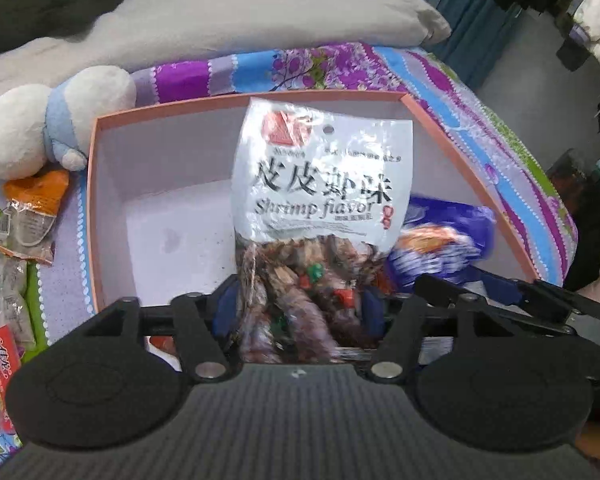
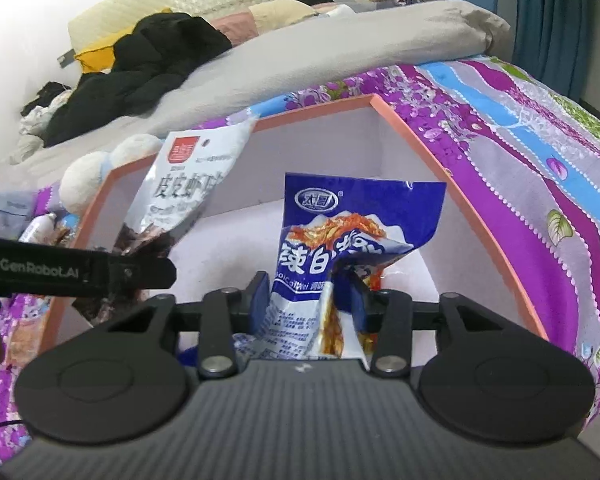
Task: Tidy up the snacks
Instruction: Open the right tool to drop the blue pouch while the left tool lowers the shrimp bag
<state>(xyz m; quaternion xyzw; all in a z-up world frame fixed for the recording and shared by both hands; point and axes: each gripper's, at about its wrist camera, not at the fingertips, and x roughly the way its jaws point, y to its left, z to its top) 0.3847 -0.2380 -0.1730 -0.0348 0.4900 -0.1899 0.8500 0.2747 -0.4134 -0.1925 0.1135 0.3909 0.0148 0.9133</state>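
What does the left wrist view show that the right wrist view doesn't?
Left wrist only: loose snack packets lying on the bedspread left of the box, and the whole plush toy.

Right wrist only: the black jacket on the grey duvet, and the left gripper's GenRobot.AI label.

Both: the pink-rimmed box, the left gripper shut on the shrimp-flavor bag, and the right gripper shut on the blue snack bag.

shrimp packet (image 1: 320, 184) bottom blurred behind tongs; blue packet (image 1: 440, 248) half hidden, motion-smeared
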